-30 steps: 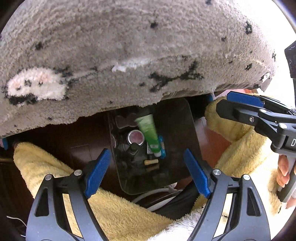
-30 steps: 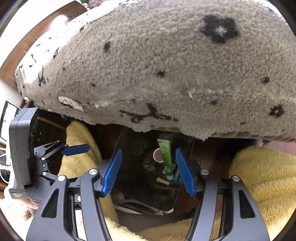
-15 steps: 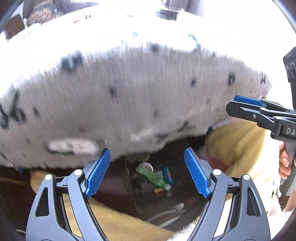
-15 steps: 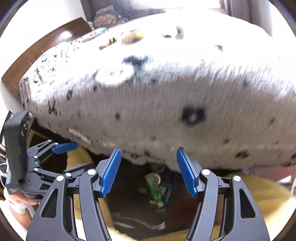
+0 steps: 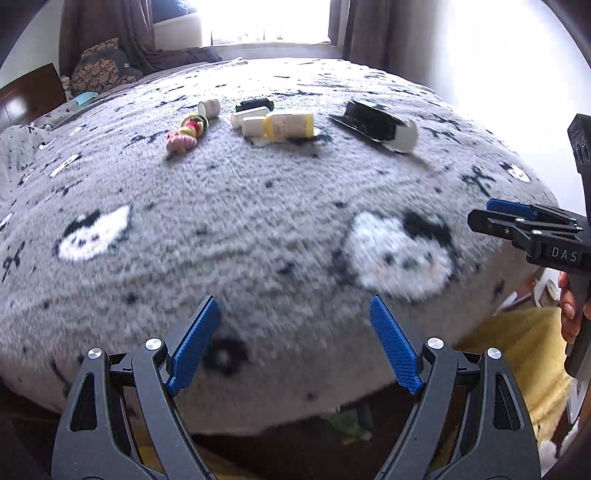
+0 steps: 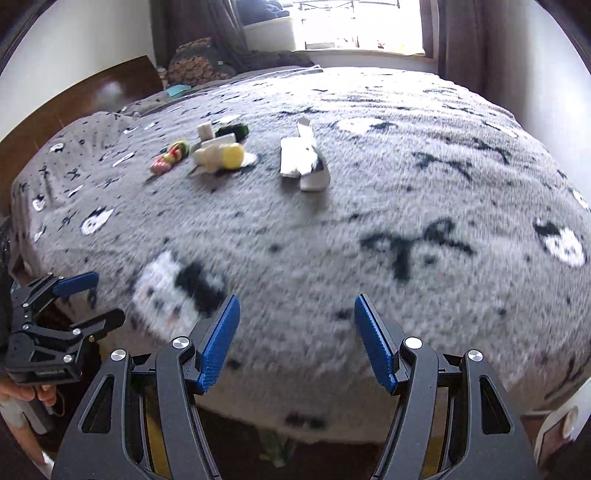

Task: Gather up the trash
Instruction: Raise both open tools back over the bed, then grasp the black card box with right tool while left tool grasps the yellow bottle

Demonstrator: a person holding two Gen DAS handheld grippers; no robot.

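Note:
Trash lies in a row far across a grey fleece blanket (image 5: 258, 206) on a bed: a pink and yellow wrapper (image 5: 186, 134), a small white cup (image 5: 209, 108), a yellow and white bottle (image 5: 282, 126), and a black and white torn box (image 5: 376, 125). The right wrist view shows the same wrapper (image 6: 169, 158), bottle (image 6: 221, 156) and box (image 6: 303, 162). My left gripper (image 5: 293, 341) hangs open over the blanket's near edge, with nothing between its blue pads. My right gripper (image 6: 295, 339) is open and empty too, beside the left one.
A dark wooden headboard (image 6: 92, 92) and pillows stand at the far left, a bright window (image 5: 266, 18) with curtains at the back. Yellow fleece (image 5: 517, 350) shows below the blanket's edge at the right. The bed's front edge drops off just under both grippers.
Both grippers have risen from below the blanket's overhang, where a dark bin with a green tube was in sight, to above the bed. The trash on the blanket has come into view.

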